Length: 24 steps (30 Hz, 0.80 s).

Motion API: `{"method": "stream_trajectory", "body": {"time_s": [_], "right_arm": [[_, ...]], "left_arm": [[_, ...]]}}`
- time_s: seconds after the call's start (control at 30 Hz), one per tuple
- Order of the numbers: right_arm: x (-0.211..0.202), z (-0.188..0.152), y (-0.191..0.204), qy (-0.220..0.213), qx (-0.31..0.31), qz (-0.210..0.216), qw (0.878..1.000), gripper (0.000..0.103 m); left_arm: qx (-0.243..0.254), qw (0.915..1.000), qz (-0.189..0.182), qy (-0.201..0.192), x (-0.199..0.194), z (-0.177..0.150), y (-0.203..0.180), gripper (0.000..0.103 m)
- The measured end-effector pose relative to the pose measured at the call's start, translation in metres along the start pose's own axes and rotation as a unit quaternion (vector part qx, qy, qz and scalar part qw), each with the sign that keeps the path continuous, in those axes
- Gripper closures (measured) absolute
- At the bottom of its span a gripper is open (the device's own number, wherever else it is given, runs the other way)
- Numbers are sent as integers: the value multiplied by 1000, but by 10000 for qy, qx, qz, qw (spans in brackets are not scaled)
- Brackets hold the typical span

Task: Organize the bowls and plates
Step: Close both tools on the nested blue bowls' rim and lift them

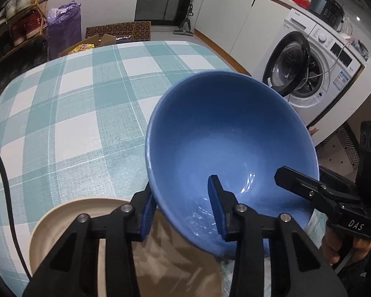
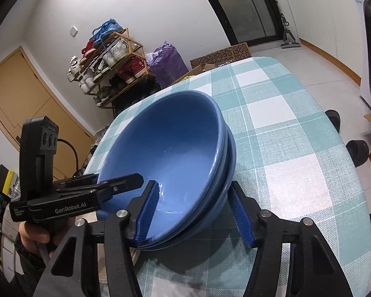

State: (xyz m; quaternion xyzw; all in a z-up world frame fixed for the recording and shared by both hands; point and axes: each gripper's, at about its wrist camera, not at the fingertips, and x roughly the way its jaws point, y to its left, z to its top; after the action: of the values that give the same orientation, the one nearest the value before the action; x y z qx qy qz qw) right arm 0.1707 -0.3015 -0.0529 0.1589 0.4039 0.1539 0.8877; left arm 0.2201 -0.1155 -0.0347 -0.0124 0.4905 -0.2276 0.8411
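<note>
Your left gripper point(image 1: 184, 204) has its blue ribbed pads on either side of the wall of the upper glossy blue ceramic bowl point(image 1: 232, 143), one pad outside and one inside, clamped on its rim. That bowl sits tilted, nested in a second blue bowl point(image 2: 231, 165) of the same kind beneath it. Your right gripper point(image 2: 197, 210) straddles the opposite side of the stack: one pad lies against the inner wall of the upper bowl, while the other stands clear of the lower bowl's outer wall, so those jaws are still apart. The stack rests on the table with the teal-and-white checked cloth point(image 1: 69, 113), near the edge closest to you, touching a beige round plate point(image 1: 61, 212) beside it.
</note>
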Motion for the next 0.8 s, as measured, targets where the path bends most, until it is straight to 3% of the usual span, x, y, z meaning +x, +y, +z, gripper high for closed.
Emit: {"method": "stream_trajectory", "body": {"time_s": [0.8], "right_arm": [[-9, 0, 0, -101, -17, -15, 9999, 47]], "left_arm": [[158, 9990, 379, -174, -12, 2, -14, 64]]}}
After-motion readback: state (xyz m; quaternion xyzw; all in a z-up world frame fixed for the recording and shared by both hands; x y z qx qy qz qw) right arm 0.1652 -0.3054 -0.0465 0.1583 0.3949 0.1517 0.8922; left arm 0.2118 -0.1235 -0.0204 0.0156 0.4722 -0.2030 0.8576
